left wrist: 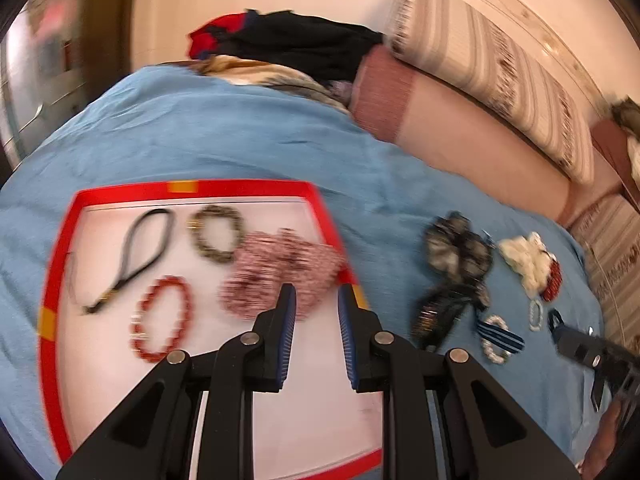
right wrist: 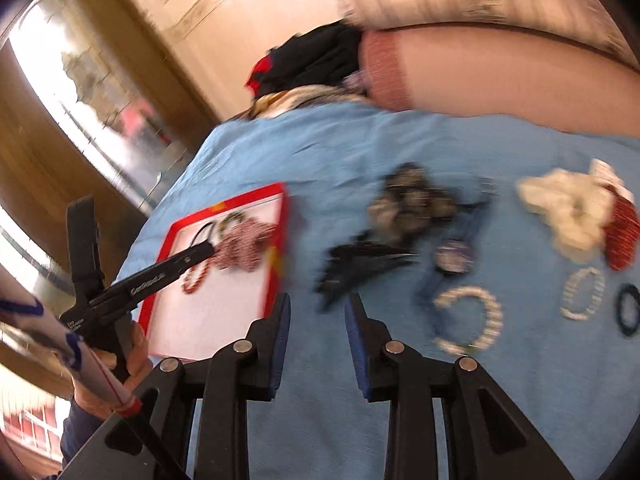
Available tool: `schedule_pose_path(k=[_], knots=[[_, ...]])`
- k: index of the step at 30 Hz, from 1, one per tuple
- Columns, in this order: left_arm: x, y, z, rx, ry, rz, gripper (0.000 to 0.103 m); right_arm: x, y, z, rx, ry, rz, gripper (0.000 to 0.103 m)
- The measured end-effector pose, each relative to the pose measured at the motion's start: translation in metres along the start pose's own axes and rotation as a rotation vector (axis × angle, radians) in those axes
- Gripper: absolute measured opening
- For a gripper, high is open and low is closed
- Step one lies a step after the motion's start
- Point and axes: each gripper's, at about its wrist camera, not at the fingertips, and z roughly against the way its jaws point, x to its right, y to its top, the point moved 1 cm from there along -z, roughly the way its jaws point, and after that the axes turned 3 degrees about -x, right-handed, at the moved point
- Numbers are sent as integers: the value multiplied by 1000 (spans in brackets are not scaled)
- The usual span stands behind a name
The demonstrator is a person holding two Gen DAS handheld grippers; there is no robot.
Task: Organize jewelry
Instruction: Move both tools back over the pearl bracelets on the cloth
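A red-rimmed white tray (left wrist: 60, 260) lies on the blue cloth. It holds a black cord loop (left wrist: 148, 248), an olive bead bracelet (left wrist: 216, 232), a red bead bracelet (left wrist: 164, 316) and a red-and-white scrunchie (left wrist: 280, 268). My left gripper (left wrist: 316, 296) hovers open at the scrunchie's near edge, with nothing between its pads. My right gripper (right wrist: 318, 304) is open and empty over bare cloth, just right of the tray (right wrist: 276, 256). Beyond it lie a black claw clip (right wrist: 360, 264), a dark scrunchie (right wrist: 408, 200) and a pearl bracelet (right wrist: 472, 320).
Further right on the cloth are a white scrunchie (right wrist: 568, 208), a red beaded piece (right wrist: 622, 236), a small white bracelet (right wrist: 582, 294) and a black hair tie (right wrist: 628, 308). Pillows (left wrist: 480, 136) and piled clothes (left wrist: 296, 44) line the far edge. A hand (right wrist: 132, 352) holds the left gripper.
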Motion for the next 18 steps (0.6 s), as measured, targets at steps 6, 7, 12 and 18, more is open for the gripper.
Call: schedule_pose_path(k=[6, 7, 12, 18], knots=[[51, -8, -26, -61, -51, -78, 21, 76, -15, 34, 62, -70, -117, 31], [60, -10, -32, -73, -54, -96, 21, 92, -20, 36, 66, -75, -150, 31], [100, -20, -49, -100, -64, -199, 22, 152, -23, 43, 70, -90, -296, 31], [136, -28, -64, -153, -141, -278, 32, 199, -26, 69, 123, -143, -400, 31]])
